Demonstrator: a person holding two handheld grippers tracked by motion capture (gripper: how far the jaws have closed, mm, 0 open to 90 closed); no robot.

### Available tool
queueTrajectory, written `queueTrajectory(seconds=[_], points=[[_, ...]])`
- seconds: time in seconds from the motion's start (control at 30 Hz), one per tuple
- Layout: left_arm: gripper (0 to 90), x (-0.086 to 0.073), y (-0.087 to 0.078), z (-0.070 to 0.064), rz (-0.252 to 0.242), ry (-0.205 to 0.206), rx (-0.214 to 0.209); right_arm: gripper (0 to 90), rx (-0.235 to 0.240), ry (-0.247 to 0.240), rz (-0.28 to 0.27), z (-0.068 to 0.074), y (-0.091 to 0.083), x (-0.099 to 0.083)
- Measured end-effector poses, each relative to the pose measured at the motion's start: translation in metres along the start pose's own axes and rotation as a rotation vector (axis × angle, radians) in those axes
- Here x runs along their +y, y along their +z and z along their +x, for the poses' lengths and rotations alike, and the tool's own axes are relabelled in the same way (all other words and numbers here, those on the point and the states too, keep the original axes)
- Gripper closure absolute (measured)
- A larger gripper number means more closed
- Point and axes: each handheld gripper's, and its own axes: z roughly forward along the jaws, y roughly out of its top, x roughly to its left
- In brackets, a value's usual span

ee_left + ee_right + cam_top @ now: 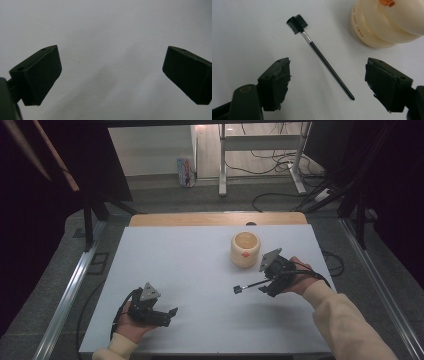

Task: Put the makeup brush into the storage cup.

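White surface (200,270) covers the bench below me; beyond its far wooden edge lie grey floor, cables and the legs of another frame. My left claw (167,316) rests low at about 7 o'clock on the sheet, held in my left hand (132,322); seen along its own jaws in the left gripper view, it (110,75) stands wide, with nothing but bare white between the two black pads. My right claw (264,287) sits at about 4 o'clock, gripped by my right hand (297,280), whose cream sleeve (345,330) enters from the lower right. Its jaws are also wide and hold nothing (327,85). A thin black brush (322,56) lies flat on the sheet between and ahead of those jaws, touching neither; its comb-and-bristle head points to 11 o'clock in the right gripper view and its handle tip ends close to the right-hand jaw. From above, the brush (248,286) extends toward 9 o'clock from my right claw. A cream round pot (245,249) with an orange mark stands upright just beyond the right claw, at 1 o'clock in the right gripper view (384,22).
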Motion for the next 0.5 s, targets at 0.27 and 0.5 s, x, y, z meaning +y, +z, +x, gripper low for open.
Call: queueTrajectory(seconds=[0.27,0.5], points=[[3.7,0.000,0.000,0.000,0.003,0.001,-0.005,30.6,0.048,-0.058,0.042,-0.001,0.013,0.009],[3.9,0.000,0.000,0.000,0.006,0.002,-0.007,38.1,0.093,-0.062,0.068,-0.006,0.029,0.014]])
